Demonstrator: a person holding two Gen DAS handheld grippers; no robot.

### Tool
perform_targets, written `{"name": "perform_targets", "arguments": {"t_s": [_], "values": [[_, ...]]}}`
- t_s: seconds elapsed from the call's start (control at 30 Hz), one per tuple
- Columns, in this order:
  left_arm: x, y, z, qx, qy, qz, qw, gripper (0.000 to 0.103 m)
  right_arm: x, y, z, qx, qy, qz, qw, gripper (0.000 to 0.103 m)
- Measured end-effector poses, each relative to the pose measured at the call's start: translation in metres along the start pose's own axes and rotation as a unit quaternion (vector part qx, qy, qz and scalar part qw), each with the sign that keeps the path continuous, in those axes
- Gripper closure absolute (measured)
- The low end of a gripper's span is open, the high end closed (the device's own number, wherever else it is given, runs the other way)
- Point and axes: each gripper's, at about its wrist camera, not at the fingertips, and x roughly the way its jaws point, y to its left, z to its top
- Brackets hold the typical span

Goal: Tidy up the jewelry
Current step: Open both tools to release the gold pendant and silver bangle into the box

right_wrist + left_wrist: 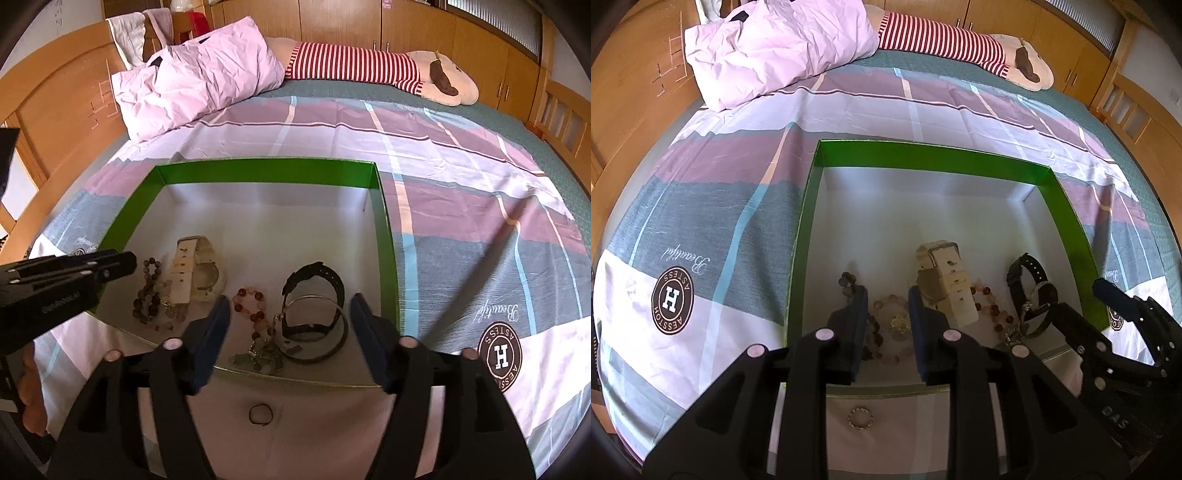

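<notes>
A green-rimmed box (934,152) (266,165) with a white floor lies on the bed. In it lie a cream watch (943,280) (195,269), a black watch (1028,275) (314,284), a metal bangle (321,328), a brown bead bracelet (147,291) and a pink-red bead bracelet (988,306) (251,306). A small ring (861,418) (260,414) lies on the sheet in front of the box. My left gripper (888,321) is open and empty over the near left part of the box. My right gripper (290,332) is open and empty around the bangle and black watch.
The bed has a plaid sheet (461,206). A pink pillow (775,48) and a striped plush toy (960,40) lie at the far end. Wooden cabinets (406,26) stand behind the bed, and a wooden headboard (62,110) at the left.
</notes>
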Motion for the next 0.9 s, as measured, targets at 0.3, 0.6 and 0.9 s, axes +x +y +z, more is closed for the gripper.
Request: {"name": "perform_targets", "arguments": {"t_s": [0.3, 0.6, 0.9], "values": [[-0.004, -0.003, -0.002, 0.004, -0.004, 0.001, 1.0000, 0.075, -0.008, 0.004, -0.004, -0.004, 0.000, 0.011, 1.000, 0.032], [-0.036, 0.002, -0.048, -0.006, 0.015, 0.008, 0.9998, 0.071, -0.038, 0.033, -0.050, -0.064, 0.034, 0.065, 0.995, 0.032], [-0.028, 0.029, -0.073, -0.026, 0.061, -0.003, 0.9978, 0.062, 0.025, 0.045, -0.074, -0.076, 0.104, 0.000, 0.992, 0.039]]}}
